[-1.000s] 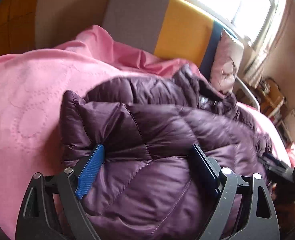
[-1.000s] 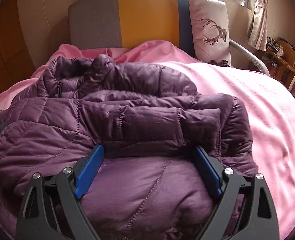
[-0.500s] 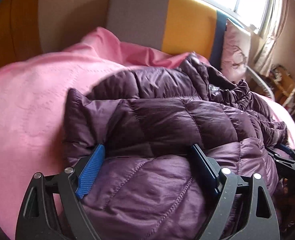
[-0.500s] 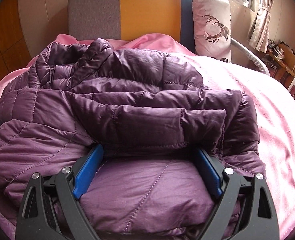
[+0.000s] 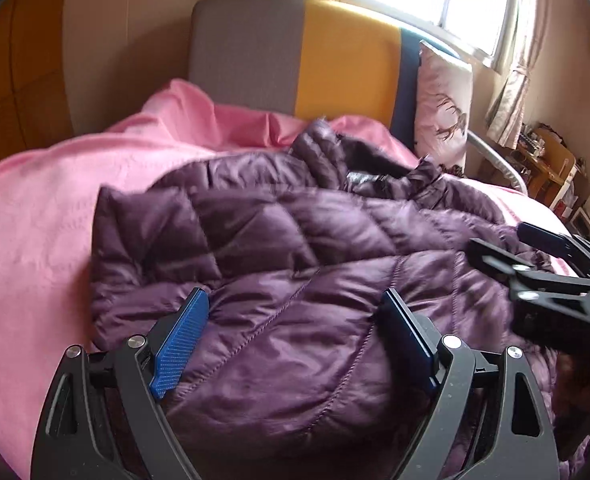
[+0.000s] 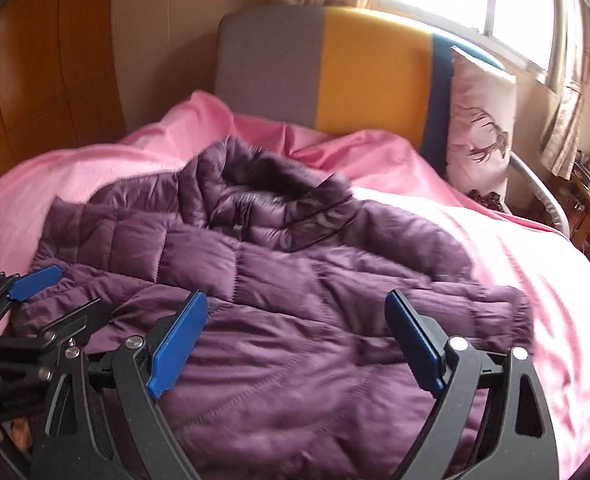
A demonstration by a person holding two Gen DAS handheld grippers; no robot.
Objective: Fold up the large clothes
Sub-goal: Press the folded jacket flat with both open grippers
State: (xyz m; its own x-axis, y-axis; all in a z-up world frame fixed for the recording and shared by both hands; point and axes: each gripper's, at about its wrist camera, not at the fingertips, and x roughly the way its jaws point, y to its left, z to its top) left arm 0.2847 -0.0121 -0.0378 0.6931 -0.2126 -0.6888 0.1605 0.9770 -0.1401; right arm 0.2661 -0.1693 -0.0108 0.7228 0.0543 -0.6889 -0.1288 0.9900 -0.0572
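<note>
A purple quilted puffer jacket (image 5: 279,264) lies folded in a puffy bundle on the pink bedspread (image 5: 35,216); it also fills the right wrist view (image 6: 295,280). My left gripper (image 5: 295,312) is open, its blue pads either side of the jacket's near bulge, above it. My right gripper (image 6: 297,316) is open too, over the near part of the jacket. The right gripper shows at the right edge of the left wrist view (image 5: 535,256), and the left gripper at the left edge of the right wrist view (image 6: 47,292).
A grey, yellow and blue headboard (image 6: 335,68) stands behind the bed. A deer-print pillow (image 6: 483,136) leans at its right. A white bed rail (image 6: 539,192) and cluttered wooden furniture (image 5: 547,160) are at the right. Wooden panelling (image 6: 35,80) is at the left.
Both grippers have risen and pulled back from the jacket, so more of the bed and headboard shows. The jacket bundle has settled flatter on the bedspread.
</note>
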